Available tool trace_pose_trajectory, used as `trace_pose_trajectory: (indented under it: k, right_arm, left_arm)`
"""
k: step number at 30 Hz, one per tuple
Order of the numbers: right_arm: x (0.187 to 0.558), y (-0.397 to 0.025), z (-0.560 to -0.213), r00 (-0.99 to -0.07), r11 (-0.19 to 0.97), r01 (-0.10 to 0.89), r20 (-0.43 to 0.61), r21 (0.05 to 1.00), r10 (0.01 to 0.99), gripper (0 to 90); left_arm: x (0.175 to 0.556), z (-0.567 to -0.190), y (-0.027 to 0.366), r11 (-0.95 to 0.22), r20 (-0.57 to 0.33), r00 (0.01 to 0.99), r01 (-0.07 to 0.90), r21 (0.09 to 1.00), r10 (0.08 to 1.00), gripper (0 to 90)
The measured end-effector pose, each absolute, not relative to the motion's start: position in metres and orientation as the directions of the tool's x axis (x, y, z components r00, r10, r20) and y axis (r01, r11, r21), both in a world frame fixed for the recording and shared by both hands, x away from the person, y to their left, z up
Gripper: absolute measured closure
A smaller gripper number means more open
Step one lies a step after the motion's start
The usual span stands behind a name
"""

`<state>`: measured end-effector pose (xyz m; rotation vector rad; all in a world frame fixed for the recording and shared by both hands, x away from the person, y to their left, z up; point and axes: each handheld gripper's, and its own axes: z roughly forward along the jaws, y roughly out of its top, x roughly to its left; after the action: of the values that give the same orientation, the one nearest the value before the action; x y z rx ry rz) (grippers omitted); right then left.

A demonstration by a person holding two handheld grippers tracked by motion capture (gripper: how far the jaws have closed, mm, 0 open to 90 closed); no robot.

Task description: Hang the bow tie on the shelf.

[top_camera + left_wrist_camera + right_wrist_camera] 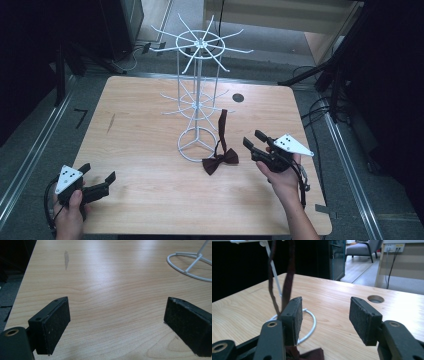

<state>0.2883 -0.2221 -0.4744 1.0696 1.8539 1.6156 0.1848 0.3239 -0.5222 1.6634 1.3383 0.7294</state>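
The dark red bow tie [220, 161] lies on the table [145, 150], its bow just beside the round foot of the white wire rack [197, 100], and its strap rises to one of the lower hooks, though I cannot tell if it really hangs there. The right gripper [255, 140] is near the bow with jaws spread and holding nothing. The left gripper [97, 172] rests well apart at the table's near corner, also spread, so I judge the work is hardly begun.

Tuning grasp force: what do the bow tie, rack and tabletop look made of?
Bow tie: dark maroon fabric, matte, with a limp strap; likely woven cloth.
Rack: thin rods with a glossy white coat; probably painted or coated steel wire.
Table: light wood grain with a smooth sheen; laminate or veneer, cannot tell which.
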Motion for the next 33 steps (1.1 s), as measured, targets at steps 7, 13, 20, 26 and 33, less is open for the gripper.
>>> trace_pose_trajectory:
  k: [7, 13, 20, 26, 33]
  right_arm:
    - [0.283, -0.24, -0.484, -0.563, 0.018, 0.27, 0.143, 0.963, 0.814, 44.4]
    - [0.277, -0.257, -0.494, -0.533, 0.029, 0.285, 0.133, 0.958, 0.836, 43.5]
    - [0.269, -0.275, -0.507, -0.499, 0.04, 0.307, 0.125, 0.951, 0.857, 42.2]
    - [0.264, -0.287, -0.519, -0.478, 0.052, 0.327, 0.118, 0.943, 0.87, 40.5]
    - [0.255, -0.301, -0.534, -0.452, 0.065, 0.351, 0.108, 0.934, 0.886, 39.0]
  left_arm:
    - [0.185, -0.522, 0.324, -0.056, -0.071, 0.253, 0.462, 0.885, 0.965, 7.3]
    - [0.185, -0.522, 0.324, -0.054, -0.073, 0.254, 0.461, 0.886, 0.965, 7.3]
    - [0.185, -0.522, 0.324, -0.051, -0.075, 0.251, 0.46, 0.886, 0.965, 7.3]
    - [0.185, -0.522, 0.325, -0.049, -0.079, 0.252, 0.462, 0.885, 0.964, 7.3]
    - [0.184, -0.522, 0.325, -0.047, -0.078, 0.25, 0.461, 0.886, 0.965, 7.3]
